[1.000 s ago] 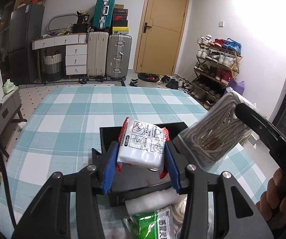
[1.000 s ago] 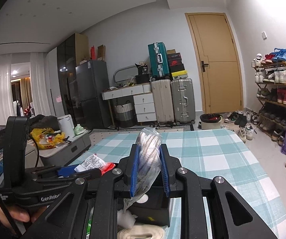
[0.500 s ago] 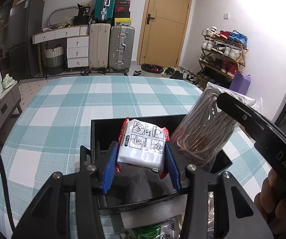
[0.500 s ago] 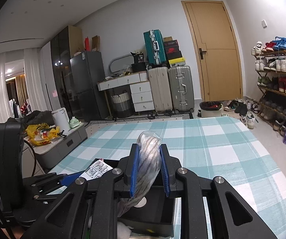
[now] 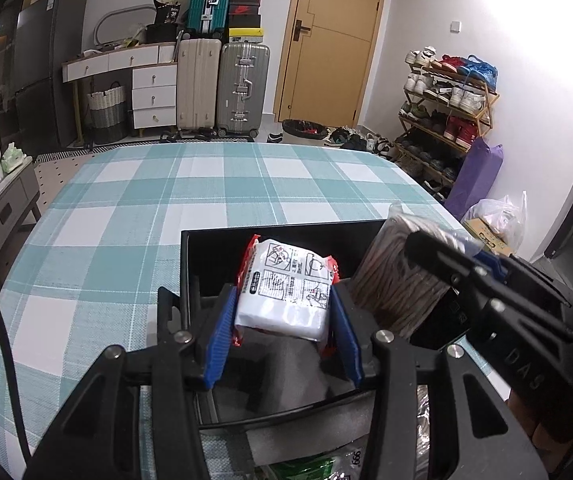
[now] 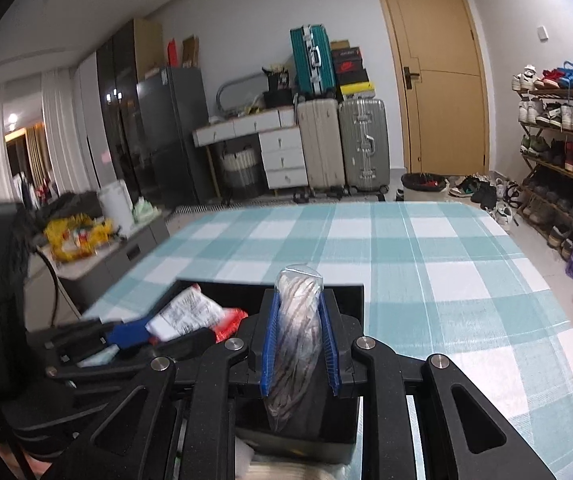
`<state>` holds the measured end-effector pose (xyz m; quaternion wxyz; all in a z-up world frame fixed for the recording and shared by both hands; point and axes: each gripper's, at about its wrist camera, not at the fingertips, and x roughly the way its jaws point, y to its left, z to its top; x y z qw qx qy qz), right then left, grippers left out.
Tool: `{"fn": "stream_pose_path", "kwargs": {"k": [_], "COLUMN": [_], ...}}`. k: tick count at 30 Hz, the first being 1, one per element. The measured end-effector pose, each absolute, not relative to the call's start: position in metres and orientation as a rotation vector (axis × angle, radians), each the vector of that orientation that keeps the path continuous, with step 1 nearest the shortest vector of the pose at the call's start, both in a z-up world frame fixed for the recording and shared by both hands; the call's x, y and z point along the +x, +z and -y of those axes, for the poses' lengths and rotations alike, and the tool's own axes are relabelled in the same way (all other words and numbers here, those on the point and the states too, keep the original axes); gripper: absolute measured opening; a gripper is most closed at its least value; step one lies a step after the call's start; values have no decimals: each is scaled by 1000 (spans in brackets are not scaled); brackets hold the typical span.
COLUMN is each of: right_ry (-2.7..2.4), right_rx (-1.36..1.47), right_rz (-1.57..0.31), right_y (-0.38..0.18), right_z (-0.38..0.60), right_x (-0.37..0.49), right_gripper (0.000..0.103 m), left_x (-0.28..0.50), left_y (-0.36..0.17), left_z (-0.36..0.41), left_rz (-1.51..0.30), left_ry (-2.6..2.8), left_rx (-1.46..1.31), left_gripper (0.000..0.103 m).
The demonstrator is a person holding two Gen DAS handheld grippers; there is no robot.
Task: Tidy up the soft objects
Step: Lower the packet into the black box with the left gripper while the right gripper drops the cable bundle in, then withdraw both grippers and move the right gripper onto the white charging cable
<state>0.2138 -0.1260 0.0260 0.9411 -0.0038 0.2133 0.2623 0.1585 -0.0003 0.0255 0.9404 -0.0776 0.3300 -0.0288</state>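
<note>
White tissue pack with red ends, pinched flat between the blue pads of the left gripper, held over the open black box at about 6 o'clock in the left wrist view. Beside it at 3 o'clock, a clear bag of coiled cord, clamped upright by the right gripper, fingers closed tight on the bag with its rounded top poking out above the blue pads. Bag's lower end hanging down against the box's right side, contact with the floor of the box impossible to tell. In the right wrist view, same bag dead centre at 6 o'clock, tissue pack off at 9 o'clock, blurred, inside the box's near left corner. Grey foam padding lining the box under the left fingers. Box sitting on a teal and white checked tablecloth, toward the near edge. Below the box at 6 o'clock, a green packet partly seen. Farther out at 12 o'clock, suitcases stacked against the wall, a wooden door at 1 o'clock, a shoe rack at 2 o'clock, white drawers at 11 o'clock.
</note>
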Motion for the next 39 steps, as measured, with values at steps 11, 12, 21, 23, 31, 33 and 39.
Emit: {"fn": "stream_pose_path", "kwargs": {"k": [11, 12, 21, 23, 31, 33, 39], "right_ry": [565, 566, 526, 532, 555, 559, 580], "right_rx": [-72, -68, -106, -105, -82, -93, -70], "right_rz": [-496, -497, -455, -463, -494, -498, -533], "right_y": [28, 30, 42, 44, 42, 40, 29], "right_z": [126, 127, 144, 149, 173, 176, 181], "right_x": [210, 210, 196, 192, 168, 159, 140], "right_gripper": [20, 22, 60, 80, 102, 102, 102], "left_x": [157, 156, 143, 138, 106, 99, 76], "left_y": [26, 27, 34, 35, 44, 46, 49], "left_z": [1, 2, 8, 9, 2, -2, -8], "left_rz": [-691, -690, -668, -661, -635, -631, -612], "left_ry": [-60, -62, -61, -57, -71, -62, -34], "left_rx": [-143, -143, -89, -72, -83, -91, -89], "left_gripper": [53, 54, 81, 93, 103, 103, 103]}}
